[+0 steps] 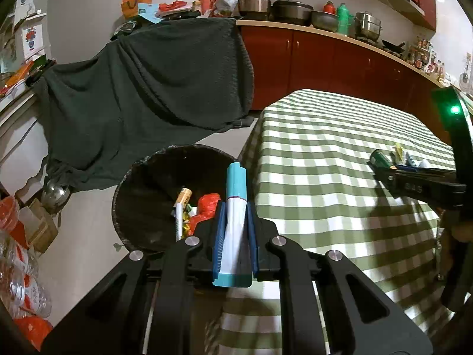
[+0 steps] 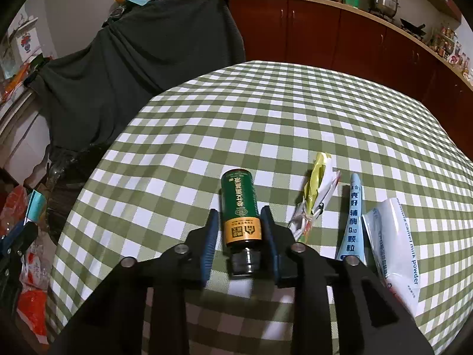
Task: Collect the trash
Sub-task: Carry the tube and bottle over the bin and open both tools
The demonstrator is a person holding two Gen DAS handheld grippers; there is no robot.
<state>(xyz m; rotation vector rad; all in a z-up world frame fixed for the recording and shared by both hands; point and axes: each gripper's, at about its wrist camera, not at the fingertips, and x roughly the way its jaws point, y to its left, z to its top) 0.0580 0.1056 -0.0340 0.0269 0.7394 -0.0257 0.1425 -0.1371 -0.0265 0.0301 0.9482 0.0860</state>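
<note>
Left tongs (image 1: pixel 235 236) pinching a white-and-teal sachet (image 1: pixel 235 207) lengthwise between the blue pads (image 1: pixel 219 242), its tip pointing out over the near rim of the black trash bin (image 1: pixel 142 195). Bin stands on the floor just beside the bench (image 1: pixel 325 153), already holding a red wrapper (image 1: pixel 208 204) and a white-and-yellow packet (image 1: pixel 181 204).

Right tongs (image 2: pixel 241 230) spread around a green bottle with an orange band (image 2: pixel 241 207), which lies on its side on the checked bench cloth (image 2: pixel 266 112), black cap toward the camera. Can't tell if the pads touch the bottle.

To the bottle's right on the bench: crumpled yellow-white wrapper (image 2: pixel 316 195), then a light-blue sachet with Chinese print (image 2: pixel 353 222), then a white camel milk powder pouch (image 2: pixel 393 245) partly over the sachet's edge
</note>
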